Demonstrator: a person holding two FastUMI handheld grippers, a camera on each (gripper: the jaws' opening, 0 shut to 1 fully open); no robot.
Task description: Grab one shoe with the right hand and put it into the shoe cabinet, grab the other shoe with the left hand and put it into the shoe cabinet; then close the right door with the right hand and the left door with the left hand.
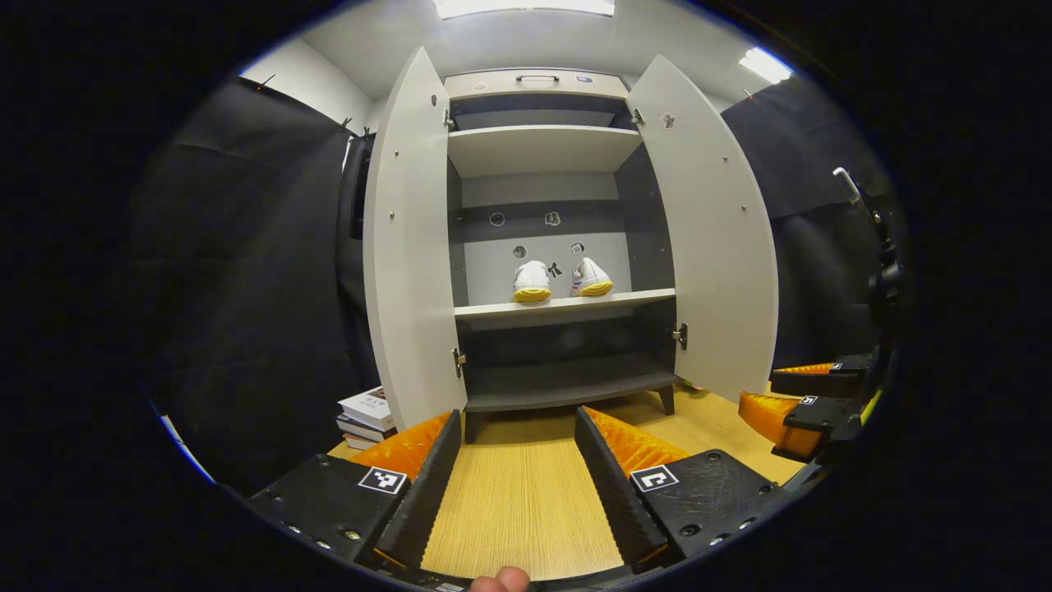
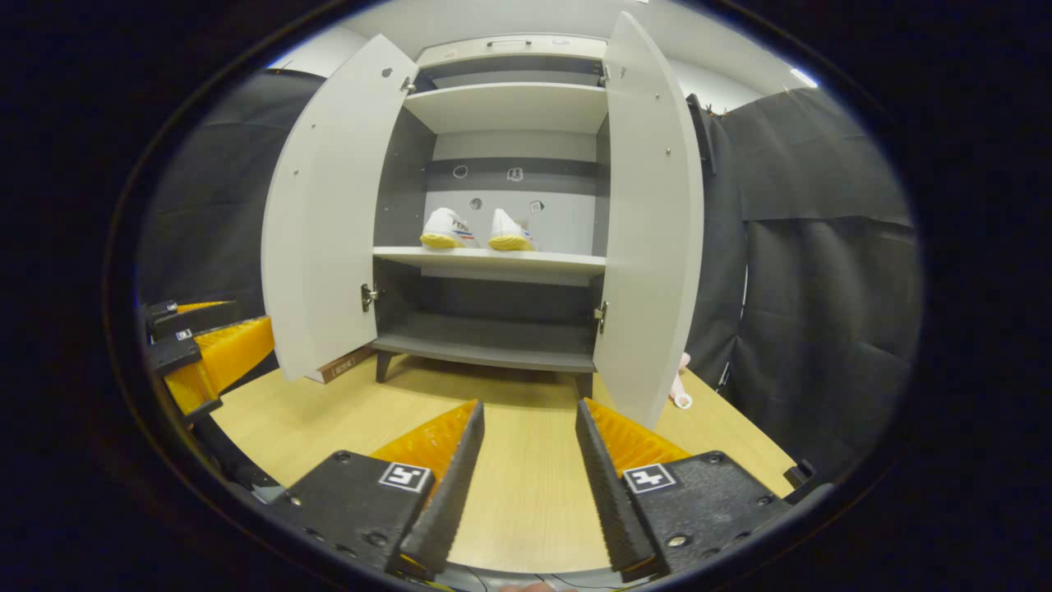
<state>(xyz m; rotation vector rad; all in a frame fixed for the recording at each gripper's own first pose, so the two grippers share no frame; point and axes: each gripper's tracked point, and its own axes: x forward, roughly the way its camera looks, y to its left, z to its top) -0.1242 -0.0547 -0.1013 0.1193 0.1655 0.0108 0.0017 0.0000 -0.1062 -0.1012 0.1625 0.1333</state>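
Observation:
Two white shoes with yellow soles stand side by side on the cabinet's middle shelf (image 1: pixel 567 305): one shoe (image 1: pixel 532 282) on the left, the other shoe (image 1: pixel 592 278) on the right. The right gripper view shows them too, left shoe (image 2: pixel 446 228) and right shoe (image 2: pixel 510 231). Both cabinet doors hang wide open: left door (image 1: pixel 407 247), right door (image 1: pixel 707 230). My left gripper (image 1: pixel 514 436) is open over the wooden floor, well short of the cabinet. My right gripper (image 2: pixel 528 427) is open too, empty, and also appears at the right edge of the left gripper view (image 1: pixel 793 399).
A stack of books (image 1: pixel 367 415) lies on the floor behind the left door. A small pink object (image 2: pixel 681 393) rests on the floor past the right door. Black cloth walls flank the cabinet. Wooden floor (image 1: pixel 526 493) stretches between grippers and cabinet.

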